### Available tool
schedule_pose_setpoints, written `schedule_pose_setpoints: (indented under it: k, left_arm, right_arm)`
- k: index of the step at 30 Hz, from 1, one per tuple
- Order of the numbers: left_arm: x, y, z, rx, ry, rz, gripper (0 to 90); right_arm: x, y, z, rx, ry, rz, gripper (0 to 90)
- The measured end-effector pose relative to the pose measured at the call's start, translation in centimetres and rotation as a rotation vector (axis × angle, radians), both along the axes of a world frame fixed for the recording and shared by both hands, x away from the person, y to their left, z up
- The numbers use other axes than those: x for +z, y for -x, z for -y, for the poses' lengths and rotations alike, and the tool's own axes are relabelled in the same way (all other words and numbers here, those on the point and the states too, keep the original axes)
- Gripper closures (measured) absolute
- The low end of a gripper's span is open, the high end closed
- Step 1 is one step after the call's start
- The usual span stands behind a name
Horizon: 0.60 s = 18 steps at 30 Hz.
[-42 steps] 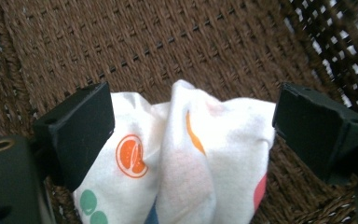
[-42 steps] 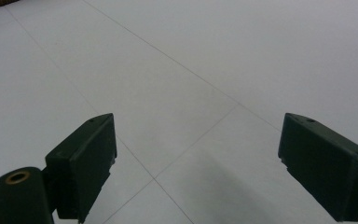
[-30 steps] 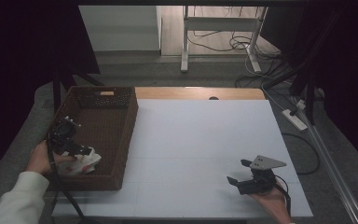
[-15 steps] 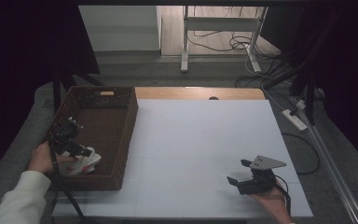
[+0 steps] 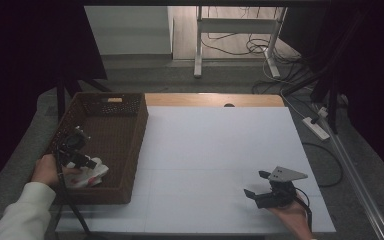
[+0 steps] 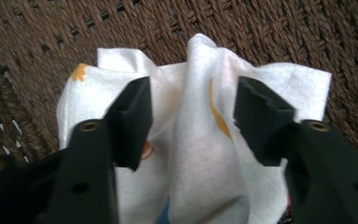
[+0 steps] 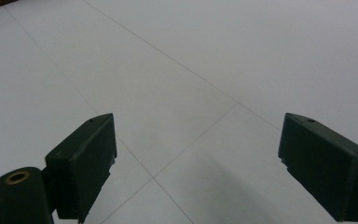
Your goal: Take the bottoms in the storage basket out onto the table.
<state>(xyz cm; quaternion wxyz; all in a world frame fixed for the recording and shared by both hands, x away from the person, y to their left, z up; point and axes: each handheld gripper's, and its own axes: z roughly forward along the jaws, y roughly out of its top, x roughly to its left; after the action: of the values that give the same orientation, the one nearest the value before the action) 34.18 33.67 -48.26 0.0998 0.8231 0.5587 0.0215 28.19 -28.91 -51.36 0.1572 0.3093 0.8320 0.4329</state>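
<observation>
Near the front-left corner of the wicker basket (image 5: 130,145), the left tool (image 5: 91,162) is lowered over a crumpled white cloth (image 5: 89,176) that lies on the basket floor. Compared with the high views of a second and half a second ago, the left hand (image 5: 47,170) and its tool have shifted only slightly and remain at the same spot over the cloth; the cloth itself has not been lifted. The left gripper view shows the jaws standing apart, one on each side of a raised fold of the cloth (image 6: 200,116), whose white fabric carries orange printed marks; the fold sits between the jaws but is not yet pinched. This suggests the approach is complete and closing on the fold is the step in hand.

Far to the right of the basket, on the white worktop (image 5: 215,150), the right tool (image 5: 260,185) rests unchanged from the earlier views. Its jaws are wide apart with nothing between them, over the bare worktop surface (image 7: 177,84). It appears idle while the left side works.
</observation>
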Motion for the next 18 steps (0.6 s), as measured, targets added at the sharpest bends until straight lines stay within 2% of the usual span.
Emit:
schedule_pose_setpoints:
  k: [5,9,18]
  left_arm:
    - [-0.07,0.01,0.20,-0.024,0.001,-0.010,68.5]
    - [-0.16,-0.04,0.35,-0.040,0.002,-0.021,81.4]
    - [0.49,0.18,0.11,-0.042,0.018,0.007,84.9]
  right_arm:
    - [0.02,0.03,0.02,-0.001,0.000,0.001,11.6]
    - [-0.01,0.05,0.03,-0.002,-0.003,0.001,11.5]
    - [-0.02,0.07,0.08,-0.003,-0.007,0.002,11.6]
